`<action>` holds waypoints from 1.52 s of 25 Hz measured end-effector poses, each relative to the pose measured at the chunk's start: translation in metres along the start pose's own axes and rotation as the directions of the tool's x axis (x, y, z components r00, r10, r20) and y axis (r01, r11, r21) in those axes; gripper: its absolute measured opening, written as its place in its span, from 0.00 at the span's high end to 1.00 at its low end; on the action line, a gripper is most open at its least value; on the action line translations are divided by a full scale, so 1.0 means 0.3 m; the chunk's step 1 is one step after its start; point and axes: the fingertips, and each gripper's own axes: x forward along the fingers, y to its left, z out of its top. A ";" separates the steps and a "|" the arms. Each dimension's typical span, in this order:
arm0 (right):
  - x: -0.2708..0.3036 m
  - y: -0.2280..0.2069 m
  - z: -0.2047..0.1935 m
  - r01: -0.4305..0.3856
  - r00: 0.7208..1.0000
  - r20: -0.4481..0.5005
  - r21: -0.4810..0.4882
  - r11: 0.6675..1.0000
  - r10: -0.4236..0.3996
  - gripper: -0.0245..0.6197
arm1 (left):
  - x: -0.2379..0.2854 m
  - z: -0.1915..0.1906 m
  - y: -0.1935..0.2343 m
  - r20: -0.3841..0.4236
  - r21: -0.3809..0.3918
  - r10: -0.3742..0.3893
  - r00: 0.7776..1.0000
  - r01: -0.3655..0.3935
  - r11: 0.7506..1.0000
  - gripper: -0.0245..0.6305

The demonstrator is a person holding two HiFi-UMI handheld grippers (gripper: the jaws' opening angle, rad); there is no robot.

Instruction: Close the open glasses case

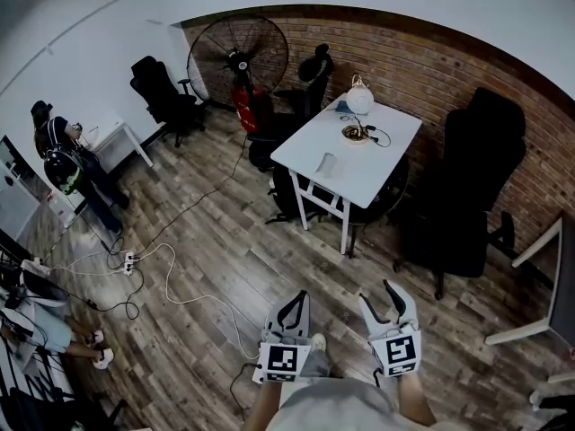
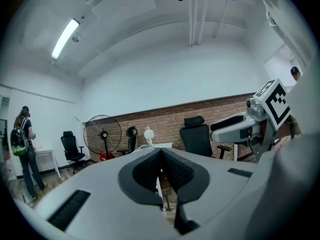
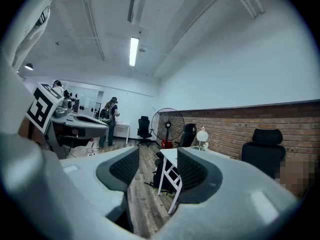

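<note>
A white table (image 1: pixel 359 173) stands far ahead by the brick wall. On it lie a small pale flat object (image 1: pixel 328 164), perhaps the glasses case, too small to tell open or closed, a round dish (image 1: pixel 355 134) and a white lamp (image 1: pixel 359 100). My left gripper (image 1: pixel 294 296) is held low at the bottom of the head view, shut and empty; its pads (image 2: pixel 150 166) meet. Beside it my right gripper (image 1: pixel 377 294) is open and empty, and the table (image 3: pixel 169 156) shows between its pads (image 3: pixel 125 166). Both are far from the table.
Black office chairs (image 1: pixel 476 187) flank the table, with a dark bag (image 1: pixel 287 191) under it. A standing fan (image 1: pixel 238 57) is at the back. Cables and a power strip (image 1: pixel 130 260) cross the wooden floor. A person with a backpack (image 1: pixel 67 164) stands left. Another table's edge (image 1: pixel 539 285) is right.
</note>
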 end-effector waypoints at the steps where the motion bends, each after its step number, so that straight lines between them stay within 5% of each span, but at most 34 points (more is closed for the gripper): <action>1: 0.025 -0.007 0.004 0.000 1.000 -0.002 0.002 1.000 0.000 0.59 | 0.019 0.002 0.019 -0.001 0.000 0.001 1.000 -0.001 1.000 0.96; 22: 0.510 -0.126 -0.008 0.026 0.995 -0.094 -0.003 1.000 -0.026 0.59 | 0.403 -0.015 0.361 -0.020 -0.031 -0.030 0.999 0.029 0.999 0.96; 38: 0.695 -0.120 0.020 0.063 0.988 -0.140 0.022 0.998 -0.060 0.59 | 0.513 -0.023 0.527 -0.007 -0.055 -0.048 0.999 0.047 0.997 0.96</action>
